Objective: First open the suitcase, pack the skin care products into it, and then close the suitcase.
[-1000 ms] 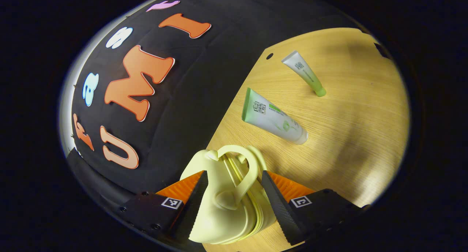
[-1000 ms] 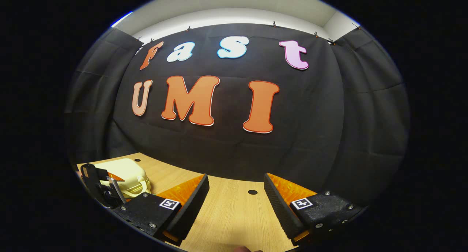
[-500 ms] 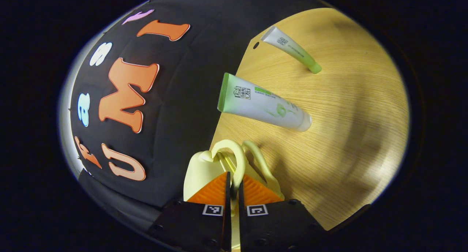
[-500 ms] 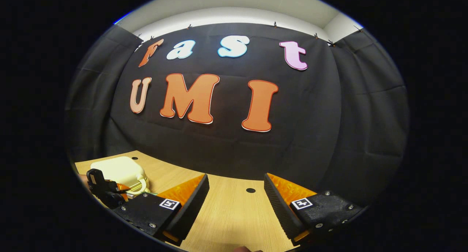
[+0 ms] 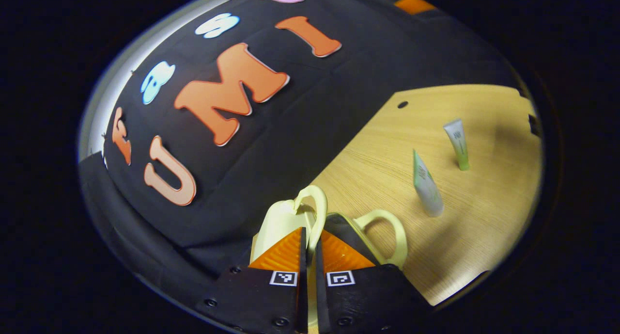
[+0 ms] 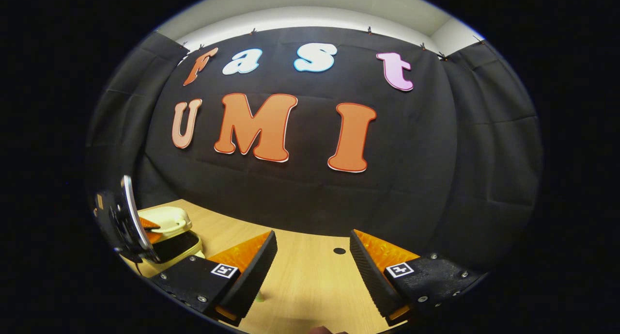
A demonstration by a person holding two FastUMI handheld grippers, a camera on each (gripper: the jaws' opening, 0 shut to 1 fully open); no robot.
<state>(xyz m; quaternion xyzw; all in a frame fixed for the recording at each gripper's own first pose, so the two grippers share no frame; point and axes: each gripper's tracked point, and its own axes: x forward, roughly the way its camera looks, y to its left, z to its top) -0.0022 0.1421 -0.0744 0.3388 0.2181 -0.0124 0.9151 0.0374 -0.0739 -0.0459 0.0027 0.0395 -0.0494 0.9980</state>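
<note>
A small pale yellow suitcase [image 5: 277, 223] lies at the table's left end. My left gripper [image 5: 309, 233] is shut on the lid's handle [image 5: 316, 204]. The lid is raised a little, showing a dark gap inside. The lower half's handle [image 5: 390, 230] lies flat on the table. A large white and green tube [image 5: 426, 186] and a smaller one [image 5: 457, 142] lie farther off on the wood. In the right gripper view, the suitcase [image 6: 169, 225] stands partly open at the far left with the left gripper [image 6: 130, 222] on it. My right gripper [image 6: 312, 246] hovers open with nothing between its fingers.
The light wooden table [image 5: 387, 145] meets the booth's black cloth wall along its far edge. A small round hole [image 6: 339, 250] sits in the tabletop [image 6: 310, 285] just beyond my right gripper.
My left gripper shut on the lid's handle, then lifted and swung; the lid has parted from the lower half. The right gripper has barely moved.
</note>
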